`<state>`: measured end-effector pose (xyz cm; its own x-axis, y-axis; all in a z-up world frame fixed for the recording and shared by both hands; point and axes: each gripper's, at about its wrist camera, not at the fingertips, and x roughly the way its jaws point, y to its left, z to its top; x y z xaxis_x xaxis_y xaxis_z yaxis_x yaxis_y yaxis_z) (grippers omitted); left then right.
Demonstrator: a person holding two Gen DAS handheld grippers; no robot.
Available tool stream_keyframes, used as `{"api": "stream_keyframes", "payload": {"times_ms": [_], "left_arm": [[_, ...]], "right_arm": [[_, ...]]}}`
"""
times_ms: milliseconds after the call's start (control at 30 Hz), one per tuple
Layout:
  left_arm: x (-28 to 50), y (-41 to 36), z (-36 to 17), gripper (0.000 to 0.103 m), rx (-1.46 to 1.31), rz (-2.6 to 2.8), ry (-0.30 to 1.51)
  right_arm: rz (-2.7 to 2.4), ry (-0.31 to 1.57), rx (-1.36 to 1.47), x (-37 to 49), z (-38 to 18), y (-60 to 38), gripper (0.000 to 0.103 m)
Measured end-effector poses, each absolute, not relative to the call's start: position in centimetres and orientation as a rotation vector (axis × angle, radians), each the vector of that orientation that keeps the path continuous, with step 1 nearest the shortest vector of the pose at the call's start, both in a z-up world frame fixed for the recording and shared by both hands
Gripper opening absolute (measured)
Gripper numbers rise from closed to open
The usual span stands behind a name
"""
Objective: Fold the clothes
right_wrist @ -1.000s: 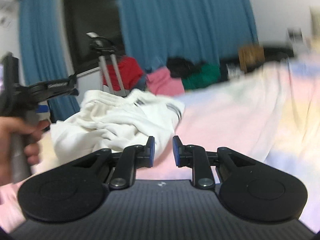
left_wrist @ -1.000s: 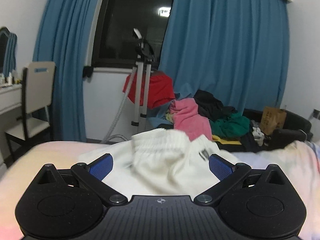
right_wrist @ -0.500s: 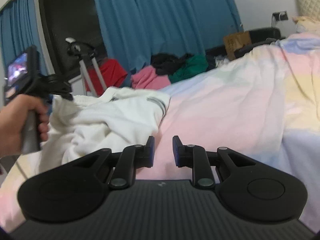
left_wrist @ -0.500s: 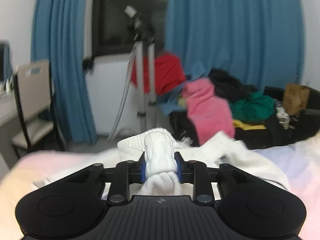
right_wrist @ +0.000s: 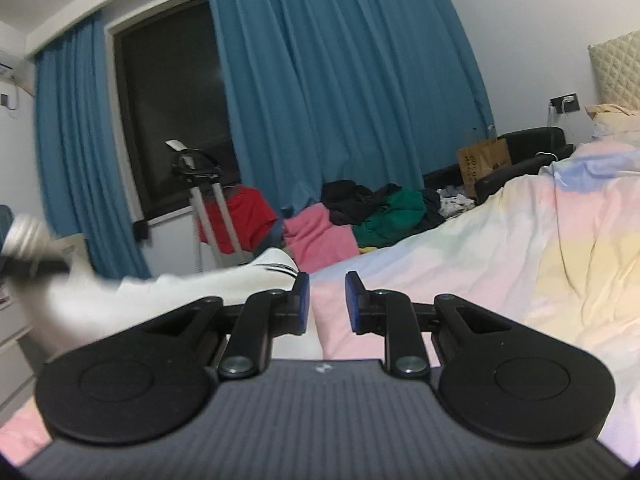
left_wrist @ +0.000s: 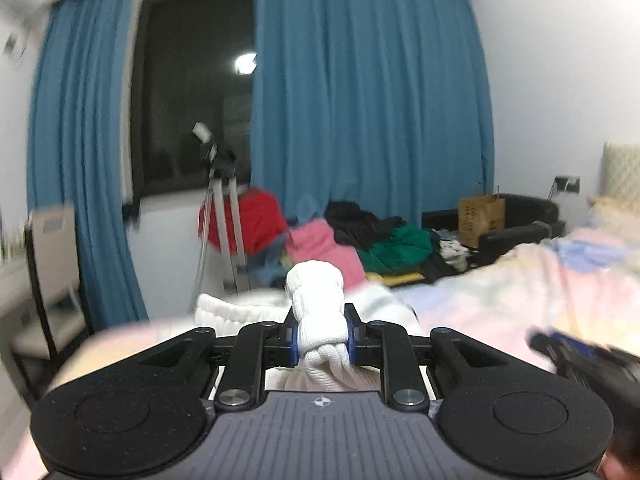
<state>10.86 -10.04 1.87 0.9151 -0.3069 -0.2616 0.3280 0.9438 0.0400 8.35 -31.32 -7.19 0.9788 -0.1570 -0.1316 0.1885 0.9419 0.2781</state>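
Both handheld grippers share one build: the left gripper (left_wrist: 322, 338) and right gripper (right_wrist: 327, 302) have matte black linkage arms, round disc housings and silver pivot screws. Blue pads line the fingertips (right_wrist: 303, 298); a small cross-in-circle mark sits on each ribbed grey body.

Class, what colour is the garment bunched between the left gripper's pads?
White; the garment shows best in the left wrist view.

Blue curtains (left_wrist: 360, 120) fill the upper centre around a dark window (left_wrist: 192, 100). Chair (left_wrist: 52, 248) at left edge, brown paper bag (left_wrist: 480, 220) right of centre, pastel bedspread (right_wrist: 520, 260) lower right.
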Motion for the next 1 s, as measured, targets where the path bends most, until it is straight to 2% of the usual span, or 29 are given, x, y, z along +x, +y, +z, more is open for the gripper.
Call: {"api": "stream_keyframes", "payload": {"times_ms": [133,267,433,633,733,800,867,933,1000], "left_arm": [[5.5,-6.9,-1.8,0.022,0.059,-0.303,0.346],[4.4,-4.7,-5.9,0.022,0.009,-0.289,0.473],[3.8,-3.0,-7.1,0.026,-0.035,-0.289,0.531],[2.4,-2.0,-6.9,0.048,-0.083,-0.330,0.585],[2.1,-0.4,-6.2,0.063,-0.139,-0.337,0.612],[1.8,0.7,-5.4,0.068,-0.157,-0.331,0.597],[2.0,1.8,-4.5,0.075,-0.176,-0.313,0.575],[2.8,2.8,-3.9,0.078,-0.205,-0.295,0.558],[4.0,4.1,-3.7,0.080,-0.227,-0.267,0.546]], "right_arm": [[-0.117,0.149,0.234,5.8,-5.6,-30.2,0.023],[-0.027,0.175,0.197,4.4,-5.2,-28.1,0.023],[0.061,0.236,0.137,4.4,-5.9,-25.7,0.023],[0.100,0.294,0.100,5.6,-7.1,-23.9,0.023],[0.114,0.307,0.103,6.1,-7.1,-23.5,0.024],[0.127,0.316,0.098,6.5,-7.1,-23.1,0.024],[0.151,0.330,0.086,6.9,-7.2,-22.5,0.031],[0.191,0.345,0.077,7.1,-7.4,-21.8,0.050],[0.227,0.360,0.057,7.6,-7.5,-20.6,0.061]]}}
